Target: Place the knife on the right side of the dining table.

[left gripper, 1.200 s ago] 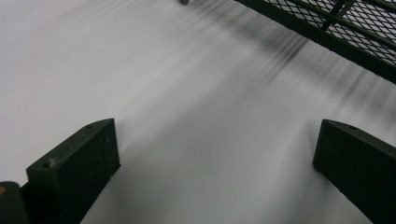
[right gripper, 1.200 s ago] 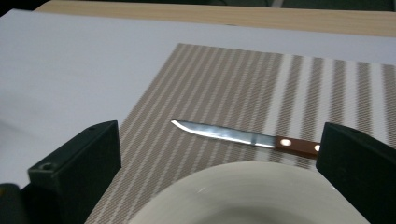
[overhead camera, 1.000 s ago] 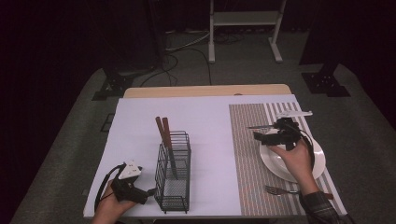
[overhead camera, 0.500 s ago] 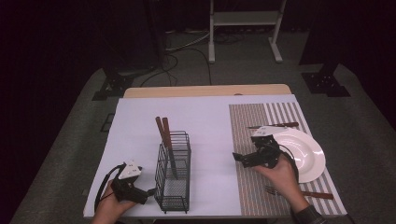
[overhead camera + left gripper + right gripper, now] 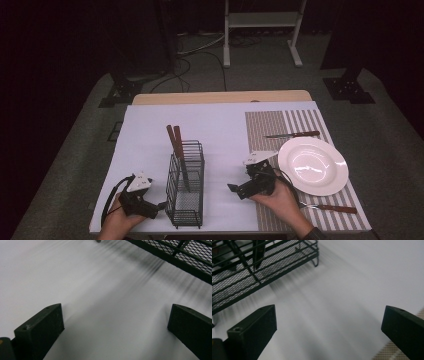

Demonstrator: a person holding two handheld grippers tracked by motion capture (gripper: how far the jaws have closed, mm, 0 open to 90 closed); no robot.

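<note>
A black wire basket (image 5: 186,182) stands on the white sheet, with two wooden-handled utensils (image 5: 175,140) upright in it. My left gripper (image 5: 159,205) rests at the front left, just left of the basket, open and empty; its own view shows both jaws (image 5: 115,327) wide apart over bare sheet, the basket (image 5: 180,255) close ahead. My right gripper (image 5: 234,189) sits between basket and white plate (image 5: 312,165), pointing left. It is open (image 5: 329,330) with nothing between the jaws, and the basket's (image 5: 249,272) base lies ahead.
A striped placemat (image 5: 270,125) covers the right side and carries the plate. A wooden-handled knife (image 5: 292,134) lies beyond the plate, and a fork (image 5: 330,206) lies near the front edge. The placemat's corner (image 5: 392,352) shows beside my right jaw.
My right gripper has come from over the plate's far side, leftwards and nearer, down onto the white sheet beside the basket. The left gripper has stayed put.
</note>
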